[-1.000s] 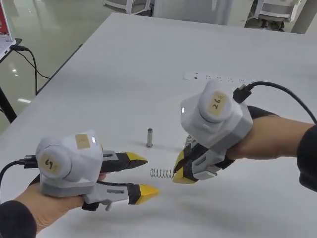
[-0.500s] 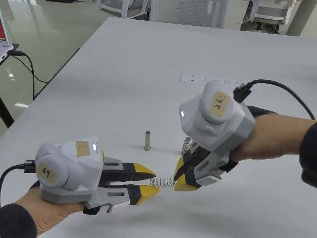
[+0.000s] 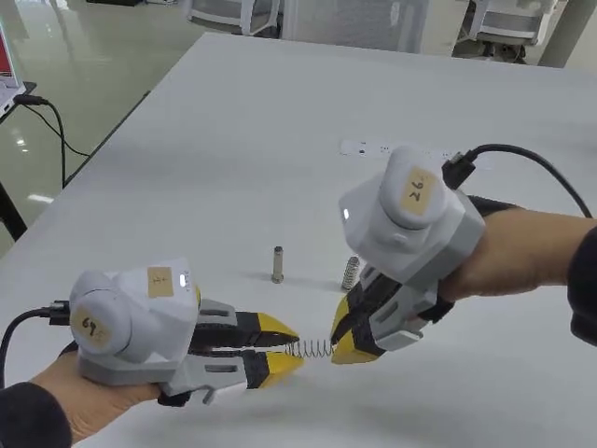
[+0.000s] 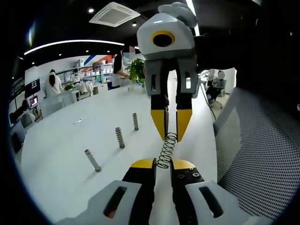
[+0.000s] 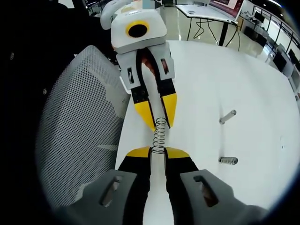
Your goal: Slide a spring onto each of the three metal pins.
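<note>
Spring [image 3: 313, 348] sits low centre in the head view, strung between both tongs. Left gripper [image 3: 287, 345] is pinched on one end, right gripper [image 3: 340, 342] on the other. It looks light, bendy and quick to slip, so grip the end coils gently. Bare pin [image 3: 277, 264] stands mid-frame, just above.

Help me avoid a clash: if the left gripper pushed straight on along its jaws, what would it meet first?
The right gripper, its yellow tips facing the left gripper head-on. The small coiled metal spring, apparently held by both, bridges the seemingly short gap.
</note>
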